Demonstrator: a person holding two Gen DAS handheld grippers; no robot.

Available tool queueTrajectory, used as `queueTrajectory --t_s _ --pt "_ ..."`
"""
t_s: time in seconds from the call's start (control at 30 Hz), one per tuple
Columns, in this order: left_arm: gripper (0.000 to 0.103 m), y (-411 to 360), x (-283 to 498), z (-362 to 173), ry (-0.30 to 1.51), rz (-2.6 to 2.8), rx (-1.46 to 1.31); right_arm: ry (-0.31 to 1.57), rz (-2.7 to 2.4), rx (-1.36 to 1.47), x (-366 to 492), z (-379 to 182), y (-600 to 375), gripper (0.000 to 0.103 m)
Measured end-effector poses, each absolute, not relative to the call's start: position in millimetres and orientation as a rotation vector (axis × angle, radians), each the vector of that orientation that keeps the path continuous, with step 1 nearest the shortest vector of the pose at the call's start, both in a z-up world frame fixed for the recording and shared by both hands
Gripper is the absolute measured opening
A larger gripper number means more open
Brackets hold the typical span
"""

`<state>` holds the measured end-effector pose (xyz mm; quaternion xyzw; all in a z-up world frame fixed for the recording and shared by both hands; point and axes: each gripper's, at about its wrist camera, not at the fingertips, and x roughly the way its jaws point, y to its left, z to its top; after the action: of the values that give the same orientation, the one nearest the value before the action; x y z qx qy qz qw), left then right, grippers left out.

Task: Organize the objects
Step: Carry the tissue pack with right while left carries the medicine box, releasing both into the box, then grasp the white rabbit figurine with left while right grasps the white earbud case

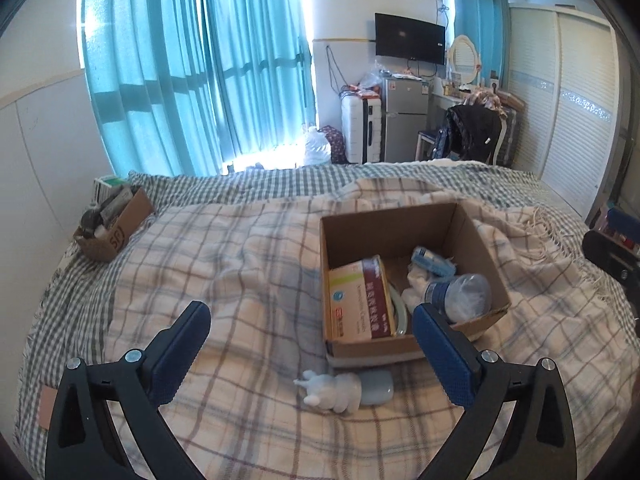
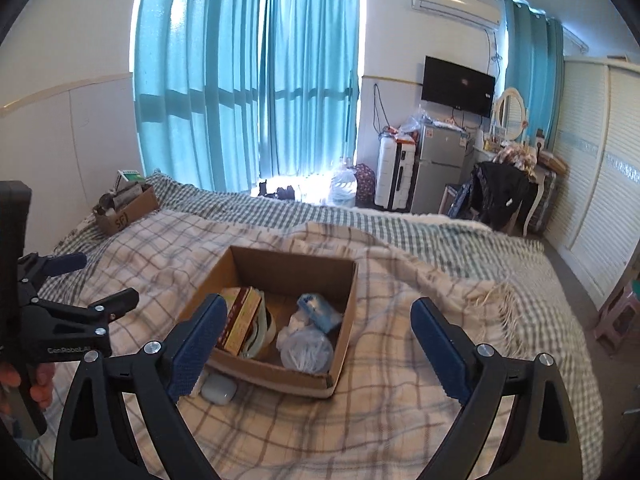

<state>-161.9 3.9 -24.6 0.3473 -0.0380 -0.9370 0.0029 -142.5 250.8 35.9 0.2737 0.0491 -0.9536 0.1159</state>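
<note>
My left claw [image 1: 312, 356], jaws wide and empty, is nearer: white figurine [image 1: 330, 392] lies sideways just before cardboard box [image 1: 404, 344].

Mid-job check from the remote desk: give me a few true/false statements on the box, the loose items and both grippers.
1. The left gripper is open and holds nothing. True.
2. The white figurine lies inside the cardboard box. False: it lies on the blanket in front of the box.
3. A red and white medicine carton stands in the box. True.
4. The right gripper is shut on the pale case. False: it is open and empty; the case lies on the blanket beside the box.
</note>
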Motion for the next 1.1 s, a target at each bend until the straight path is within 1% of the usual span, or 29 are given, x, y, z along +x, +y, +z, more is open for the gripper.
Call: queueTrajectory --t_s 0.1,0.2,0.33,0.4,0.47,0.63,0.73,0.8,0.87,0.9,0.93,1.0,1.1 --pt "0.103 1.5 -161.6 -51.2 -0.106 -2.900 1.121 0.092 -2.781 0.880 -150.9 -2.9 253.1 0.093" --pt "0.103 -1.0 -165.2 -81.3 -0.077 -2.831 1.173 0.102 -2.785 0.956 -162.9 -43.1 252.5 0.093" --pt "0.103 -5.2 -168.0 -136.1 -0.044 -2.765 1.317 0.124 -2.737 1.106 -175.6 -92.3 254.4 0.093" --pt "0.103 -7.4 -170.8 -162.6 -0.071 -2.694 1.408 0.114 -2.707 1.139 -178.4 -103.7 255.1 0.093" --pt "0.103 -7.5 -176.1 -174.9 -0.077 -2.652 1.471 0.108 -2.696 1.146 -180.5 -106.6 254.3 0.093" --pt "0.103 5.5 -190.1 -171.9 -0.117 -2.703 1.458 0.133 -2.663 1.138 -178.5 -109.0 240.4 0.093" --pt "0.103 10.8 -198.3 -186.4 -0.152 -2.670 1.506 0.154 -2.652 1.151 -176.8 -112.8 234.6 0.093" --pt "0.097 15.0 -201.7 -200.1 -0.190 -2.656 1.567 0.158 -2.652 1.159 -177.0 -114.4 233.3 0.093" --pt "0.081 13.7 -203.4 -206.3 -0.154 -2.675 1.615 0.154 -2.653 1.168 -177.3 -116.1 233.4 0.093" --pt "0.075 9.1 -204.0 -205.5 -0.098 -2.691 1.621 0.153 -2.654 1.171 -177.4 -116.7 233.2 0.093" --pt "0.066 5.8 -203.8 -204.2 -0.056 -2.700 1.628 0.155 -2.654 1.177 -177.3 -117.9 232.7 0.093" --pt "0.067 1.5 -199.5 -199.7 -0.019 -2.709 1.608 0.158 -2.650 1.186 -176.0 -119.9 231.0 0.093" --pt "0.066 -1.0 -188.0 -186.5 -0.017 -2.731 1.542 0.144 -2.625 1.201 -172.2 -121.9 225.6 0.093"
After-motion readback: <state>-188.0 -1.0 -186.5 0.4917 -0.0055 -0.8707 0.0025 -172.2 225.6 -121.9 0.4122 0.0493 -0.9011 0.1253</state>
